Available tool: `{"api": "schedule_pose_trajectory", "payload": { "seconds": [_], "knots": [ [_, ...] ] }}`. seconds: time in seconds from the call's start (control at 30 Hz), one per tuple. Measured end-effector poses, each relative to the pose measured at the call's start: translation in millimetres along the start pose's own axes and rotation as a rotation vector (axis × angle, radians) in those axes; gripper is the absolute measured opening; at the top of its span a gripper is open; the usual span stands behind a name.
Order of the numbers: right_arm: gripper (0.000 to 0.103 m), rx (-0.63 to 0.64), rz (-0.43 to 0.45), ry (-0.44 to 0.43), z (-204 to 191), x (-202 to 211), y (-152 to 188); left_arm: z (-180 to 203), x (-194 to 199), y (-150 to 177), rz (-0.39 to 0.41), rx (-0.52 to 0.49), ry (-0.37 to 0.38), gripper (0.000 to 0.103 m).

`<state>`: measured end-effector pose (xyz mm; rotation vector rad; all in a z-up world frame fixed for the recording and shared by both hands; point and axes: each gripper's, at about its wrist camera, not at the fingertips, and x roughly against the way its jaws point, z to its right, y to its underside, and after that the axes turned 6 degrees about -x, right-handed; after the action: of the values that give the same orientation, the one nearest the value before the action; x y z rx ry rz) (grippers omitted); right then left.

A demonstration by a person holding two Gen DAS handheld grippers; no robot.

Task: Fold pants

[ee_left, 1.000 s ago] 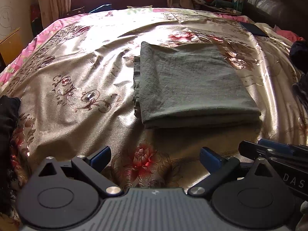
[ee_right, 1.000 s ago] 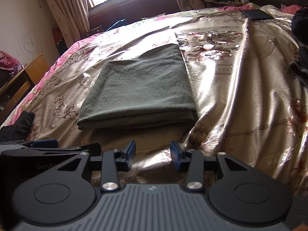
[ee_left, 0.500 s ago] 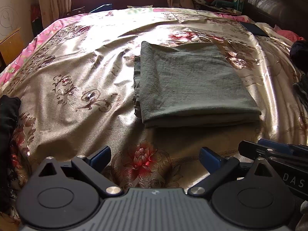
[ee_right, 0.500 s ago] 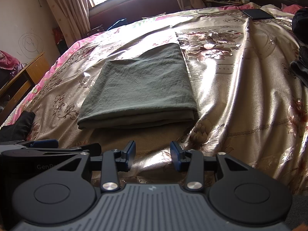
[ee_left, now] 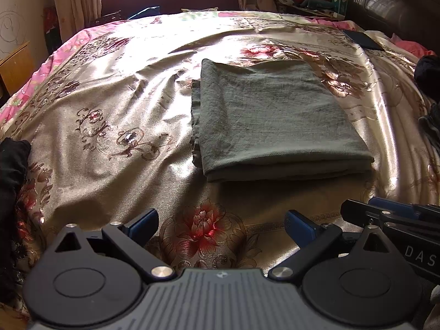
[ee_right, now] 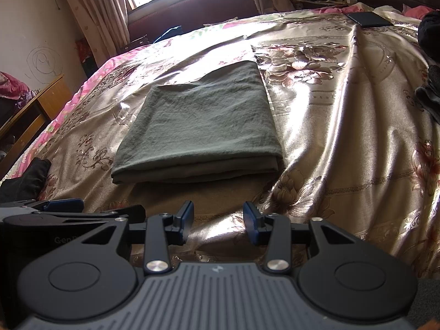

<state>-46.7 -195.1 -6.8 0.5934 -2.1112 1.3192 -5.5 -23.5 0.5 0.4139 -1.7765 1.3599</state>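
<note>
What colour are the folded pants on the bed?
The folded pants are plain dull grey-green, clearest in the right wrist view.

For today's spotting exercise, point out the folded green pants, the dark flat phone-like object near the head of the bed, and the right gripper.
Folded green pants [ee_right: 200, 126]: right wrist view, middle of the top layer.
Dark flat object [ee_right: 368, 19]: right wrist view, centre of its flat face.
Right gripper [ee_right: 218, 220]: right wrist view, midway between its open fingertips.

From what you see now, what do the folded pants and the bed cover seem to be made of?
Folded pants: probably a matte woven cotton or linen, grey-green, showing fine crinkles and no shine.
Bed cover: probably satin or a similar synthetic, glossy, with strong window glare and a woven floral pattern.
</note>
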Motion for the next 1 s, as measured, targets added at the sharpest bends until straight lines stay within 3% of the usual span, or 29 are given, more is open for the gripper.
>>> {"api": "schedule_pose_trajectory", "payload": {
  "seconds": [1.0],
  "knots": [
    [0.041, 0.002, -0.002, -0.005, -0.9, 0.7, 0.4, 1.5, 4.2, 1.0, 0.014, -0.004, -0.014, 0.103]
  ]
}}
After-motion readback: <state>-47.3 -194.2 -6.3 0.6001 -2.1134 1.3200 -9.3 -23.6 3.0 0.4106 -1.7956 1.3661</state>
